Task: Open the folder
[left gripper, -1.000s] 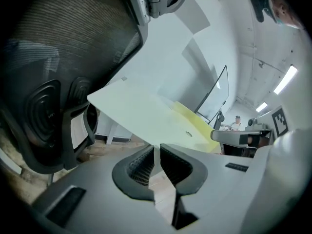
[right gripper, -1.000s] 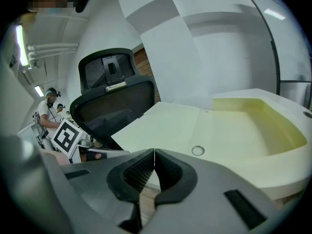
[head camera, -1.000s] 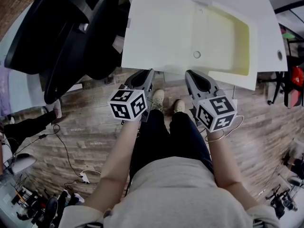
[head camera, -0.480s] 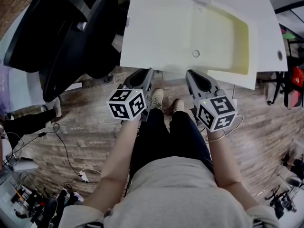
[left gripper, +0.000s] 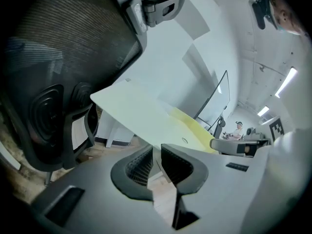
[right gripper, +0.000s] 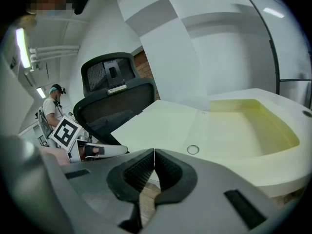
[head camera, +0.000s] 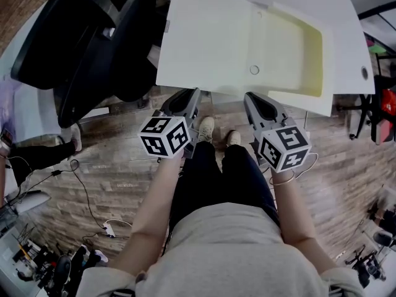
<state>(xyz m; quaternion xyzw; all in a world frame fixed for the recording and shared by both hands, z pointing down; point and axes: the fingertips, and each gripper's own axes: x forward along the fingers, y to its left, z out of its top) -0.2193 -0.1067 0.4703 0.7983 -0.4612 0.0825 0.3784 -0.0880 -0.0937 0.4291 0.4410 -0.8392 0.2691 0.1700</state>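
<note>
The folder [head camera: 204, 42] lies spread open on the white table [head camera: 346, 17]. Its pale flap is at the left, its yellow box half [head camera: 291, 48] at the right, and a round snap [head camera: 254, 70] sits near the fold. Both grippers hover at the table's front edge, just short of the folder. My left gripper [head camera: 197, 93] faces the flap [left gripper: 141, 111]; its jaws have just been opening and stand a narrow gap apart [left gripper: 157, 147] with nothing between them. My right gripper [head camera: 246, 95] is shut and empty [right gripper: 154, 151], pointing at the snap [right gripper: 193, 149].
A black mesh office chair [head camera: 80, 42] stands close on the left, against the table's corner. Below the grippers are wooden floor, cables [head camera: 93, 215] and my own legs and shoes [head camera: 206, 129]. Another person [right gripper: 51, 106] stands far off behind the chair.
A bystander's legs at the left edge of the head view have shifted. The grippers and the folder stay where they were.
</note>
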